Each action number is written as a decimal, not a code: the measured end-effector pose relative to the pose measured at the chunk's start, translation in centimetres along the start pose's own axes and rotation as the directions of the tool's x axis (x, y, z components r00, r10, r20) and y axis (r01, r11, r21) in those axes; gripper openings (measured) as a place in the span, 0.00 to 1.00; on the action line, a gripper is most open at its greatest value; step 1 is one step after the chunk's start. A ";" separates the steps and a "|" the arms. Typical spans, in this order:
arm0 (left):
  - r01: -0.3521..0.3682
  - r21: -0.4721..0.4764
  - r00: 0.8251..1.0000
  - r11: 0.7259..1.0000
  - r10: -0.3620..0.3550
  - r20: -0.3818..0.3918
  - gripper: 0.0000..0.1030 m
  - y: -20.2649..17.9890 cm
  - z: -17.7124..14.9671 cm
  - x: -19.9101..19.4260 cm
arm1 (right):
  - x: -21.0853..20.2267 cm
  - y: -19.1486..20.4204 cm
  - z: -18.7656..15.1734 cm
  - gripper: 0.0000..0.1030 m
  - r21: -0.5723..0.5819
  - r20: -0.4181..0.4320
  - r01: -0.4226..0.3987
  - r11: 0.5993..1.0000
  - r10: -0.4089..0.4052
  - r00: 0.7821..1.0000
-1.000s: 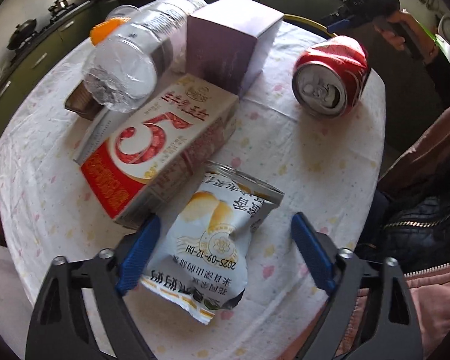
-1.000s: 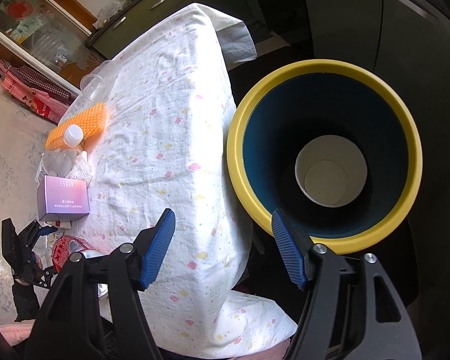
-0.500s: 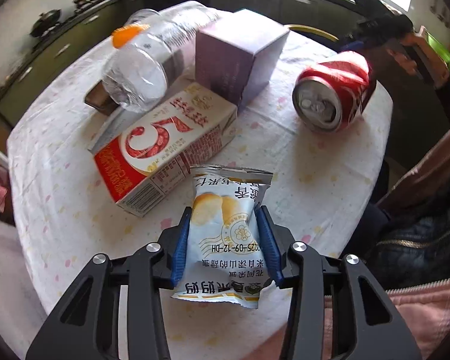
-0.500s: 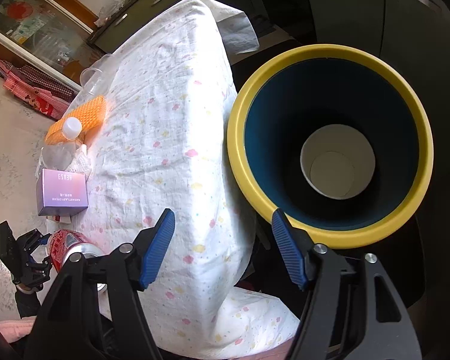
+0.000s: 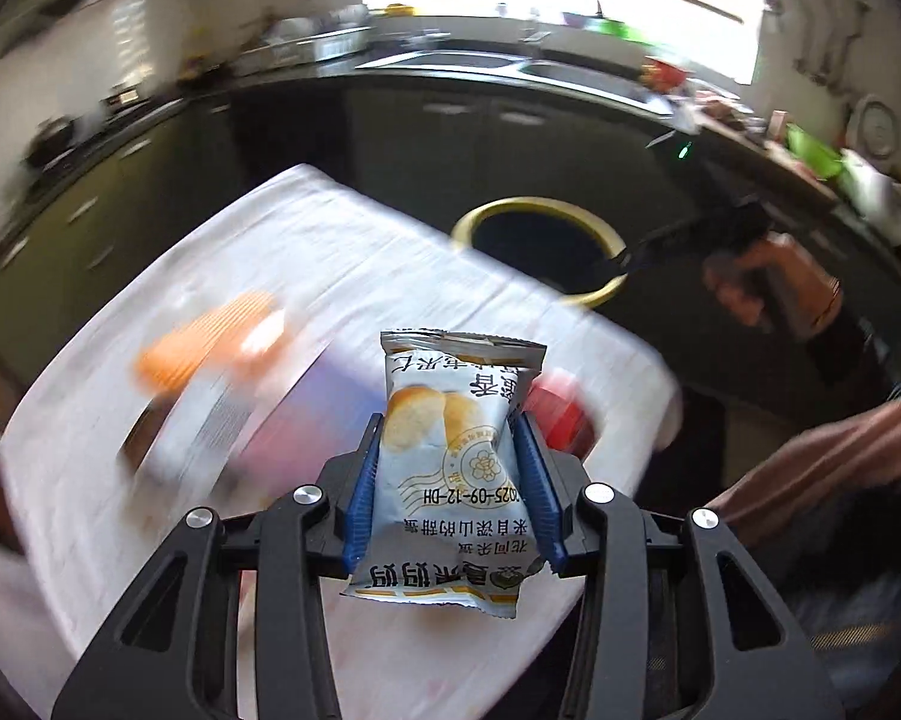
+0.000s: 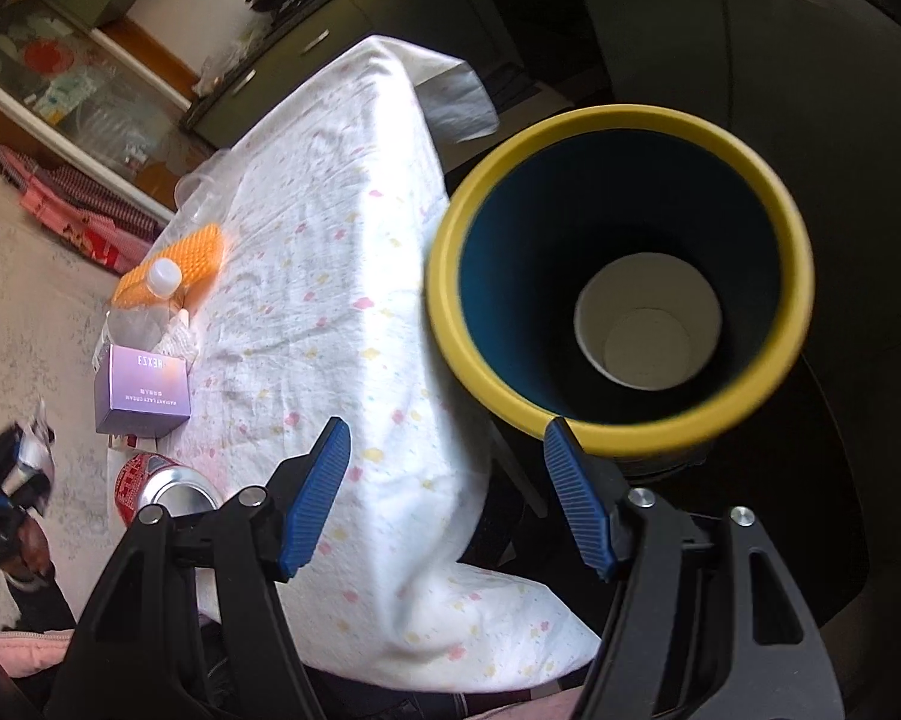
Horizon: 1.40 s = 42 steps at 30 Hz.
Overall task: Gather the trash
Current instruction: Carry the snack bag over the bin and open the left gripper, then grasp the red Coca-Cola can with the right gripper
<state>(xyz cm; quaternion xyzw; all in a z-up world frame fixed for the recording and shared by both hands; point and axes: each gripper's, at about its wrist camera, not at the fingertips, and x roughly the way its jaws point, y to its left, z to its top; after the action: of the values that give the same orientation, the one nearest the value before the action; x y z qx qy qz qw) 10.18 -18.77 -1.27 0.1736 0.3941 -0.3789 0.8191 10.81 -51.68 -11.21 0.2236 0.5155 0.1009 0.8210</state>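
Observation:
My left gripper (image 5: pixel 447 423) is shut on a white snack packet (image 5: pixel 450 468), held upright in the air above the table (image 5: pixel 342 252). Beyond the table's far edge stands a yellow-rimmed bin (image 5: pixel 534 204) with a dark inside. My right gripper (image 6: pixel 445 427) hangs open and empty over the gap between the cloth-covered table (image 6: pixel 342 240) and the bin (image 6: pixel 450 312). Its right finger (image 6: pixel 576 504) is close beside the rim. A white paper cup (image 6: pixel 648 324) lies at the bin's bottom. The left gripper (image 6: pixel 12 474) shows blurred at the far left of the right wrist view.
On the table lie a red can (image 6: pixel 162 486), a purple box (image 6: pixel 141 387), a clear plastic bottle (image 6: pixel 150 300) and an orange ridged thing (image 6: pixel 174 261). Dark cabinets (image 5: pixel 450 138) and a sink counter run behind the bin. A person's sleeve (image 5: pixel 840 450) is at the right.
The left gripper closed on the snack packet and lifted it off the table, swinging up toward the bin. The right gripper shifted slightly, and the bin now looks nearer.

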 end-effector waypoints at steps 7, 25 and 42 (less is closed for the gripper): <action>0.158 0.150 0.986 0.976 -0.149 -0.075 0.42 -4.0 11.6 8.8 | -3.0 -3.7 -2.8 0.62 0.080 0.066 0.037 0.996 -0.042 0.997; 0.212 0.083 0.966 0.974 -0.196 -0.167 0.69 -8.4 21.9 23.5 | -4.1 -8.7 -6.4 0.66 0.193 0.063 0.076 0.978 -0.090 0.994; 0.033 -0.190 0.975 0.981 0.010 0.222 0.93 -1.5 5.3 -1.2 | -2.9 8.9 -3.7 0.85 -0.608 -0.049 -0.054 0.792 0.031 0.998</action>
<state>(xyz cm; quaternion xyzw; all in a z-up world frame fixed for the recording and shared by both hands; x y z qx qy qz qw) 11.26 -22.27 3.06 0.0481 0.3359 -0.3607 0.8687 6.78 -44.00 -6.06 -0.0426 0.4655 0.2839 0.8372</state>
